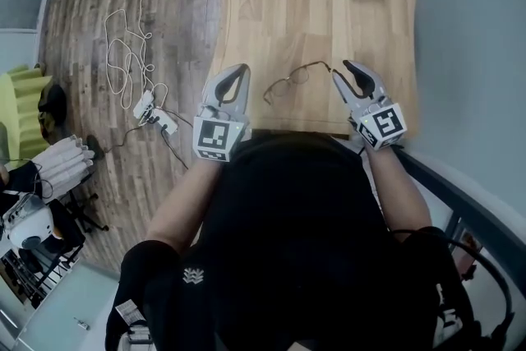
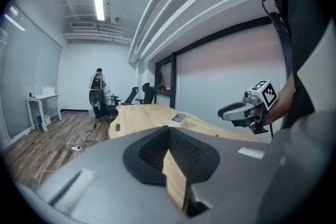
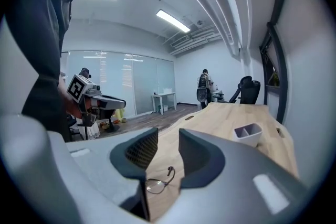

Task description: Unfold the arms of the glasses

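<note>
Glasses (image 1: 289, 83): they lie on the wooden surface (image 1: 304, 4) close to its near edge, between the two tools and touched by neither. One thin arm seems to reach out to the right; the other I cannot make out.
Left hand-held gripper (image 1: 237, 71): clenched on nothing, held just left of the glasses.
Right hand-held gripper (image 1: 339, 70): released. Its jaws stand apart, and the glasses (image 3: 157, 183) show low between them but are untouched.
Sliding: nothing pins the frame. A push on one arm would likely skate the whole thing along the surface instead of swinging the hinge.
Near edge: the glasses sit close enough to it that a nudge toward the person could drop them to the floor.
Bending: the wire looks thin. A squeeze on a lens, or a pull against the hinge's way, could warp it.
Missed pinch: the left one must open before it can steady anything. If it comes down closed it would only knock the frame aside.
</note>
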{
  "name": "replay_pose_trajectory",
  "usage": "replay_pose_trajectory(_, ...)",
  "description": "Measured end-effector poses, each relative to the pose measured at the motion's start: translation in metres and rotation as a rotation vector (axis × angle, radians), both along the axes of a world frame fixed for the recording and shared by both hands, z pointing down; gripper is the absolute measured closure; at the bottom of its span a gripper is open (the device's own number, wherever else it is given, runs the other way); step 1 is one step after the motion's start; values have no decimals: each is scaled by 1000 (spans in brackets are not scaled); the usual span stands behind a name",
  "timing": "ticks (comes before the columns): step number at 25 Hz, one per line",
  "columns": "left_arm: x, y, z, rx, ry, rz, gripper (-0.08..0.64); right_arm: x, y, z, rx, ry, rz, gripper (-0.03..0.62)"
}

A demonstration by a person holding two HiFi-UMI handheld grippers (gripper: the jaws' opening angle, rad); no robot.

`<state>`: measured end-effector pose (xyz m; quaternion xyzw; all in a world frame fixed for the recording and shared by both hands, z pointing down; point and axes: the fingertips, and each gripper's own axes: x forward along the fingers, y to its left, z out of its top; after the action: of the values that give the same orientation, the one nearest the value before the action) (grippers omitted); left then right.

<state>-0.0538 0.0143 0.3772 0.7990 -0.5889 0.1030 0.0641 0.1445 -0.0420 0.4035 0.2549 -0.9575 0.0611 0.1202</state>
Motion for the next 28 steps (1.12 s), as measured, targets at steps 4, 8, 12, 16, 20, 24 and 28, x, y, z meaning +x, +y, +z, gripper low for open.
replay_pose_trajectory(4, 3, 1, 4, -10, -2, -7, 557, 7, -4, 6, -2, 19, 12, 592)
replay_pose_trajectory(8, 2, 1, 7, -16, -9, -13, 557, 9, -3, 11, -1, 38, 6, 592)
replay_pose_trajectory(12, 4, -2, 9, -18, -12, -9, 557, 10, -5, 14, 3, 38, 2, 592)
replay_pose_trajectory(16, 3, -3, 6, -19, -15, -2, 557, 7, -8, 10, 2, 31, 6, 592)
replay_pose_trajectory(20, 3, -5, 7, -20, -20, 3, 557, 9, -10, 11, 9, 31, 6, 592)
replay_pose_trajectory(24, 4, -6, 6, -20, -24, 9, 557, 9, -12, 11, 4, 34, 10, 592)
replay_pose_trajectory(28, 5, -8, 5, -21, -23, 12, 557, 11, -14, 13, 1, 38, 14, 592)
